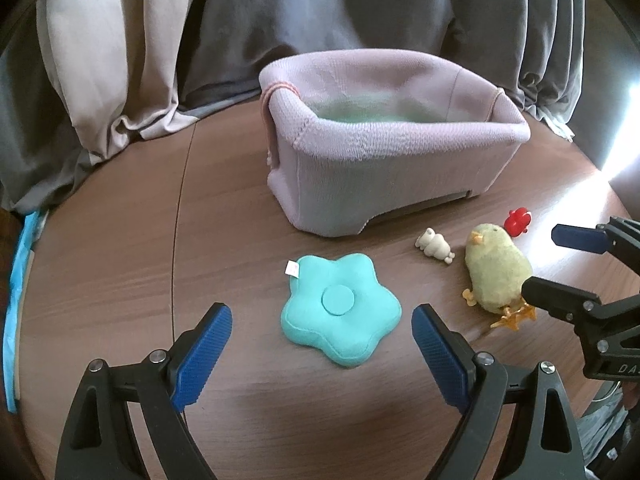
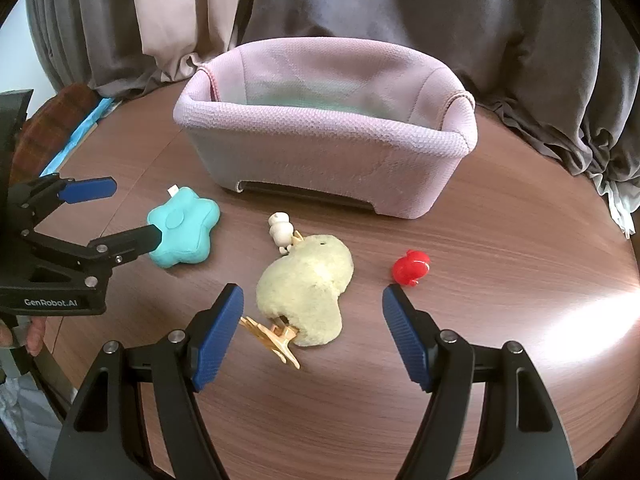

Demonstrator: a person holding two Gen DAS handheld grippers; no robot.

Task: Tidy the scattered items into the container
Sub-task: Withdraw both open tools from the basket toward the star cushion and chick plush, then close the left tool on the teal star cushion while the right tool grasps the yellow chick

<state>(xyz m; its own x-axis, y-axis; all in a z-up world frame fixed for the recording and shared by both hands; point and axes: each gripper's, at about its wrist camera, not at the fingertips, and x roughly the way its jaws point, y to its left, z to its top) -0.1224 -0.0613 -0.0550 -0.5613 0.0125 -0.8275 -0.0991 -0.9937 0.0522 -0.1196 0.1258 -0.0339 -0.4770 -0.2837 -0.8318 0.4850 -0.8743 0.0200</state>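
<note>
Pick-up is just starting. The left tongs gape empty around the teal star cushion on the worktop; the right tongs stand open over the plush chick. Next: lower, close, carry to the pink basket.

— What's behind the round wooden table?
— Grey curtains at twelve o'clock, a beige one at eleven.
— Light?
— Glare at three.
</note>
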